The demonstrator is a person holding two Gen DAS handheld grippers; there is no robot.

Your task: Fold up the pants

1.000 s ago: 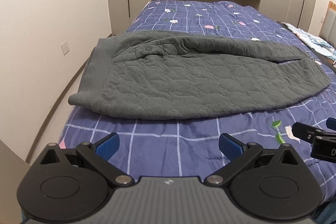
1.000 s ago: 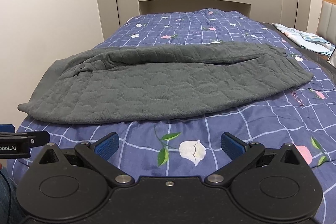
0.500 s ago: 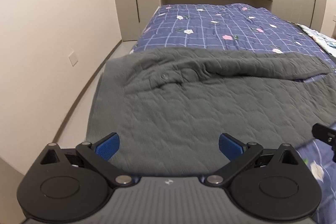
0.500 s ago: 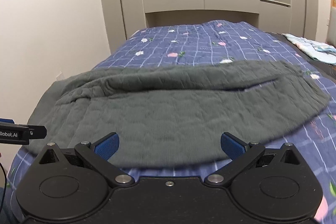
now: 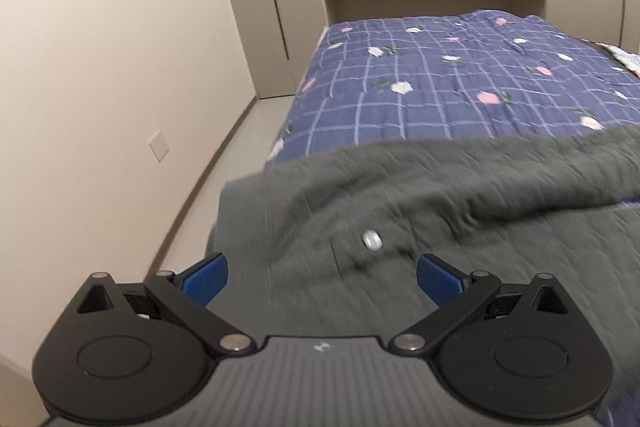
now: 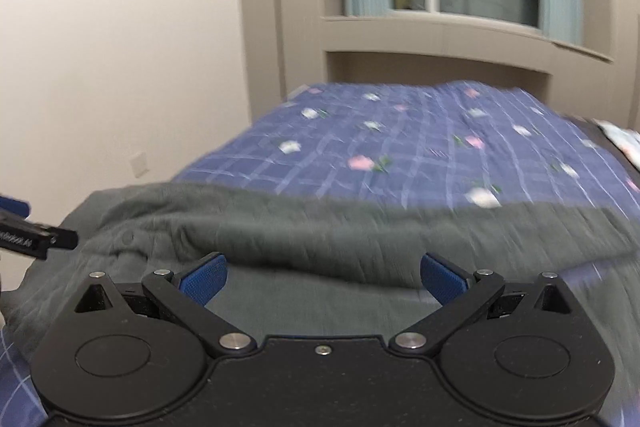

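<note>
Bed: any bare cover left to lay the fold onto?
Yes: the blue floral cover is bare from the far edge of the pants to the window alcove. The near end is crowded, with pants under both open grippers, left and right.

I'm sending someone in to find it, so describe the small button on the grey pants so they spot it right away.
Start at the bed with the purple flowered checked cover; dark grey quilted pants lie across its near end. Near their end beside the wall sits a small round button, pale and shiny in the left wrist view, the only bright spot on that grey cloth.
</note>
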